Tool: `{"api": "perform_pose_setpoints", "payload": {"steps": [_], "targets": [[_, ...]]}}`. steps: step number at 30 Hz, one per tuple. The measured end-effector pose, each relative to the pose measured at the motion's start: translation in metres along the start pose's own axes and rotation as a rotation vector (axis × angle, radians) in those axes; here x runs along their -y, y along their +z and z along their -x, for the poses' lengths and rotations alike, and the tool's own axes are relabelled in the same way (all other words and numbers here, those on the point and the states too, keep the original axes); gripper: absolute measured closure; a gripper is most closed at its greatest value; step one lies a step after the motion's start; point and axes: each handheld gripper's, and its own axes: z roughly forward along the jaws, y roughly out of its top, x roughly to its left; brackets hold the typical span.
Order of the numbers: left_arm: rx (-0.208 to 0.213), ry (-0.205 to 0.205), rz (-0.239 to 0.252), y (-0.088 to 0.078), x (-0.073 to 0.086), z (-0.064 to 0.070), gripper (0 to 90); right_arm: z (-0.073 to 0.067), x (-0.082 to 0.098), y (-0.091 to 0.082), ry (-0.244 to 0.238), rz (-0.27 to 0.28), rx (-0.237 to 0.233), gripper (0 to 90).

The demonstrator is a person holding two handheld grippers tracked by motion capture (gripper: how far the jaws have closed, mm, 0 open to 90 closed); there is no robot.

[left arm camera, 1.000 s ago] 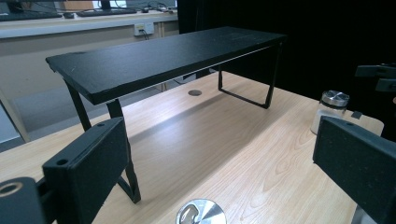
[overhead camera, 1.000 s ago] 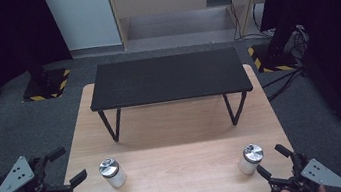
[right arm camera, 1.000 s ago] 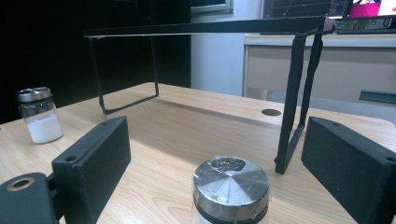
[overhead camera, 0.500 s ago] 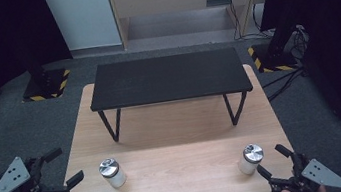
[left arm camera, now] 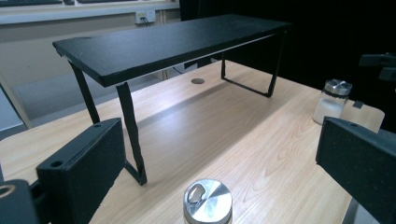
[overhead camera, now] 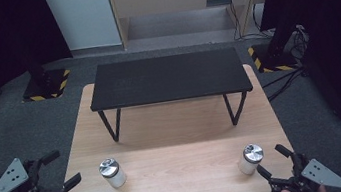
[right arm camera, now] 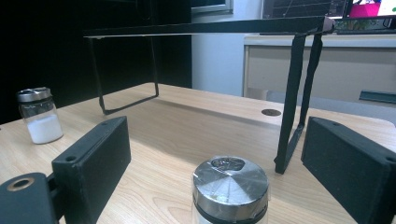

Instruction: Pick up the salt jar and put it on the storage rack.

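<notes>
Two small glass jars with metal lids and white powder stand on the wooden table (overhead camera: 179, 135). The left jar (overhead camera: 111, 172) is just right of my left gripper (overhead camera: 66, 166), which is open at the table's left edge. In the left gripper view that jar (left arm camera: 208, 201) sits low between the wide-apart jaws of the left gripper (left arm camera: 222, 140). The right jar (overhead camera: 249, 159) stands just ahead of my open right gripper (overhead camera: 270, 158). It shows close up in the right gripper view as the right jar (right arm camera: 231, 189), between the jaws of the right gripper (right arm camera: 219, 140) and untouched by them.
A low black shelf (overhead camera: 168, 78) on thin metal legs spans the far half of the table. A cable hole (left arm camera: 197, 81) lies under it. Dark floor surrounds the table, with cables at the right.
My left gripper has drifted a little to the left, away from the left jar. The right gripper and both jars have stayed put.
</notes>
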Motion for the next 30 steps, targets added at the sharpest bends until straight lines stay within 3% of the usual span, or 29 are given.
{"api": "perform_pose_setpoints", "payload": {"steps": [30], "targets": [[0.137,0.038,-0.057,0.009,0.029,-0.039,1.7,0.0,0.0,0.0,-0.005,-0.002,-0.003,8.2]]}}
